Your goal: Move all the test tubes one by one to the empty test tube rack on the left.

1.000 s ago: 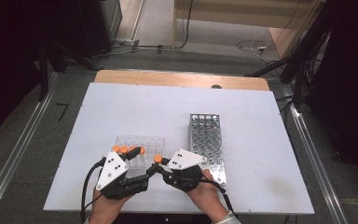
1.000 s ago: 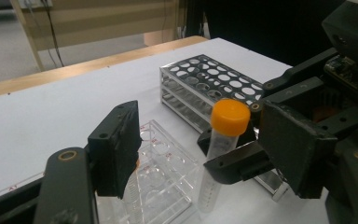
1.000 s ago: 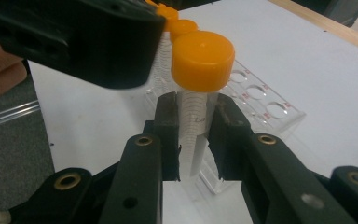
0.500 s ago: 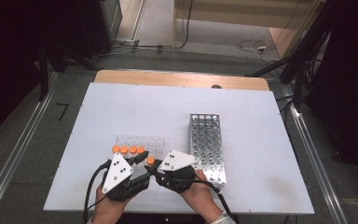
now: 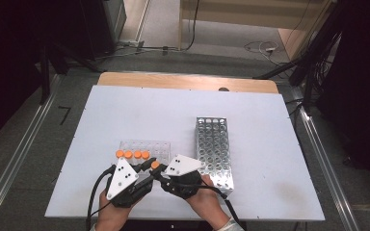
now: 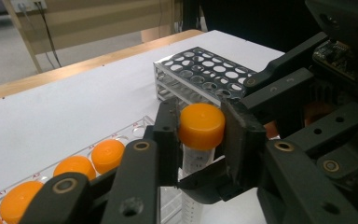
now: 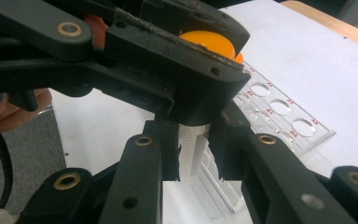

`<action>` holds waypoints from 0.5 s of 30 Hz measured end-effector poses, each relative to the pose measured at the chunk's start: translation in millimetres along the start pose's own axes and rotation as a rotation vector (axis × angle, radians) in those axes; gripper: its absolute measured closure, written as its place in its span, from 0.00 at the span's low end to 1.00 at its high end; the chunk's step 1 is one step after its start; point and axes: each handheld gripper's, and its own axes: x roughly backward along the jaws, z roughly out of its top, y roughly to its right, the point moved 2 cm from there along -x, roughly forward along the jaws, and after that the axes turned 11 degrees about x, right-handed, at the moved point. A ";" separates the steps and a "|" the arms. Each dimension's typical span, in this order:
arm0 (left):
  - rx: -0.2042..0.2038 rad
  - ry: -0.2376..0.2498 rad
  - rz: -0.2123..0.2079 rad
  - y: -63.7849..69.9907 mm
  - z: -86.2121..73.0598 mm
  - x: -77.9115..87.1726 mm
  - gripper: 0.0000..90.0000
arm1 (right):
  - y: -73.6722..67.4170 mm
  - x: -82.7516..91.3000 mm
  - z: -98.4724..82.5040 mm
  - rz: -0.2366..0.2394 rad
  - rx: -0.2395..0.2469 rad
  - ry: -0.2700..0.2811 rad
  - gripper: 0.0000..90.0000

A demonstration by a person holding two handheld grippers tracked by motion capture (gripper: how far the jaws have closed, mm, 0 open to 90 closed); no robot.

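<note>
While right gripper [image 7: 193,154] jaws clamp tube [image 7: 192,151] body, left gripper [image 6: 200,135] jaws just closed on cap [image 6: 201,126].

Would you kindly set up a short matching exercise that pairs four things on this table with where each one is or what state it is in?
Things:
1. left hand-held gripper
2. right hand-held gripper
3. metal rack
4. clear tray

Places or states:
A. stands with its holes empty, to the right of both hands
B. shut on the orange cap of the tube
C. holds a row of orange-capped tubes
D. shut on the clear body of the tube, below the cap

Pairs: 1-B, 2-D, 3-A, 4-C
</note>
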 end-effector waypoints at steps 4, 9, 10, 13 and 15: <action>0.002 0.002 -0.004 0.1 0.1 -0.3 0.77 | 0.2 0.8 -0.2 -0.001 0.003 0.000 0.80; 0.008 0.004 -0.008 1.1 1.1 -0.9 0.78 | 0.9 2.3 -0.4 -0.004 0.009 0.000 0.79; 0.009 0.004 -0.009 1.3 1.5 -1.0 0.78 | 0.9 2.7 -0.4 -0.006 0.007 0.000 0.79; 0.012 0.009 -0.008 1.2 2.9 -0.8 0.78 | 1.3 3.8 -0.7 -0.004 0.001 0.000 0.71; 0.020 0.015 -0.011 0.0 4.3 -0.1 0.78 | 2.0 4.1 -1.2 0.004 -0.008 -0.002 0.63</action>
